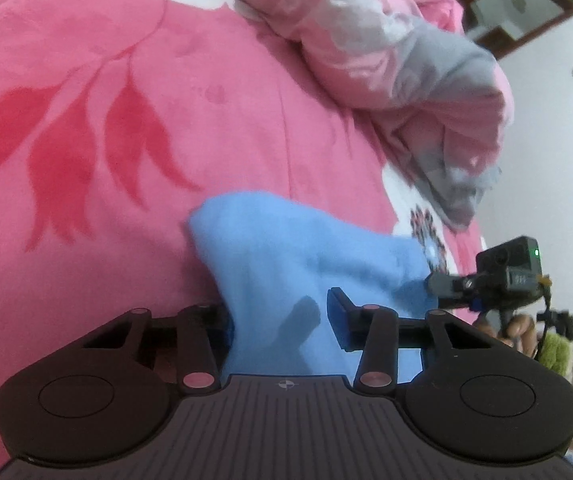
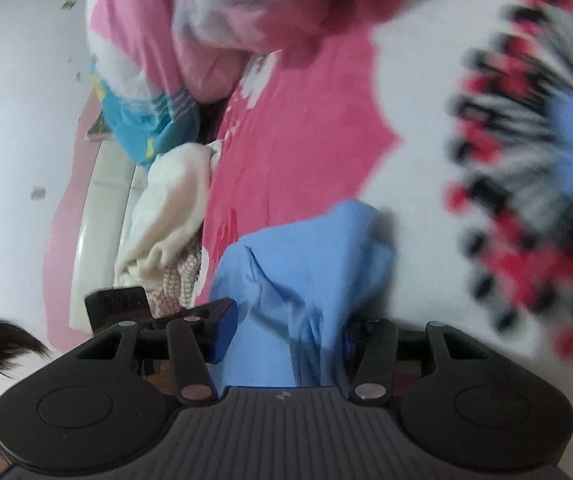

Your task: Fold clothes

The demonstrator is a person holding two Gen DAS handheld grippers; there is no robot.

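Observation:
A light blue garment [image 1: 286, 256] lies bunched on the pink flowered bedspread [image 1: 134, 128]. In the left wrist view it runs between the fingers of my left gripper [image 1: 280, 320]. The left finger is hidden behind the cloth. The right finger [image 1: 340, 320] stands clear above it and casts a shadow on it, so this gripper is open around the cloth. In the right wrist view the blue garment [image 2: 306, 272] fills my right gripper [image 2: 290, 336], creased against the left pad [image 2: 224, 334] and draped over the right finger; the jaws look shut on it.
A rumpled pink and grey quilt [image 1: 398, 60] is heaped at the far right of the bed. Cream and blue-patterned clothes [image 2: 170, 200] lie along the bed's edge by the white wall. A hand [image 1: 520, 330] holds the right gripper [image 1: 432, 284] at the garment's right corner.

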